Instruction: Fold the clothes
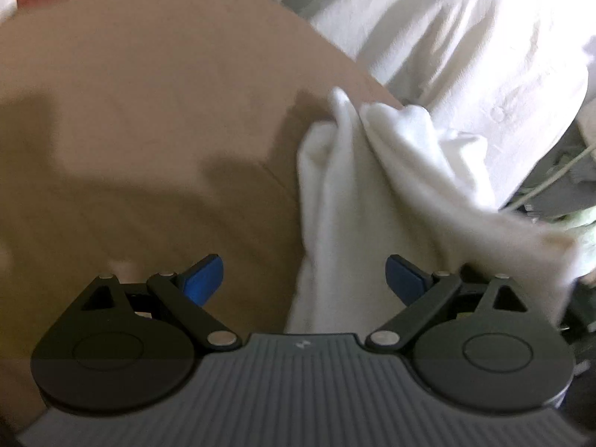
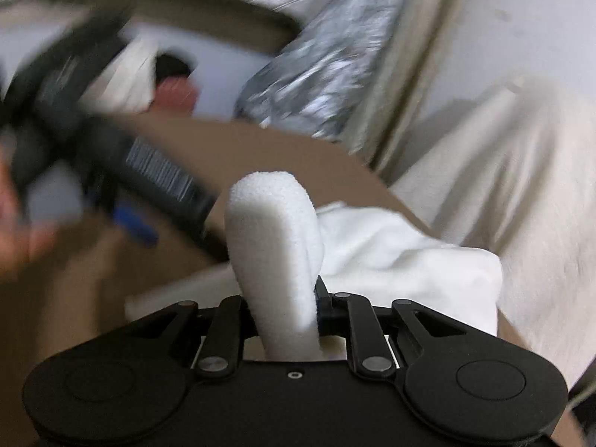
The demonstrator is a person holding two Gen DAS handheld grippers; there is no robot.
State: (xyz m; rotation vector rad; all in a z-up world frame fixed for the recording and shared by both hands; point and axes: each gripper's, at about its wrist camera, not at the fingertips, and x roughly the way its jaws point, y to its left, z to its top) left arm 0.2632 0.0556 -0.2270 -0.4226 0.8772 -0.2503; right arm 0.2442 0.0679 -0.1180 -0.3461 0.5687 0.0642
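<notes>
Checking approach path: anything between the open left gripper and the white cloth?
Nothing visible. The left gripper is open with the white cloth lying right ahead on the brown tabletop, part of it running between the blue fingertips. The right gripper is shut on a fold.

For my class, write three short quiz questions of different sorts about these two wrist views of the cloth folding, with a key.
1. True or false: the left tongs are shut on the white fleecy cloth.
2. Which tongs grip a fold of that cloth? A. left B. right C. neither
3. Fill in: the cloth lies on a ____ table surface.

Key
1. False: their blue-tipped fingers stand wide apart, holding nothing.
2. B: the right tongs pinch a fold that stands up between them.
3. Brown.
</notes>
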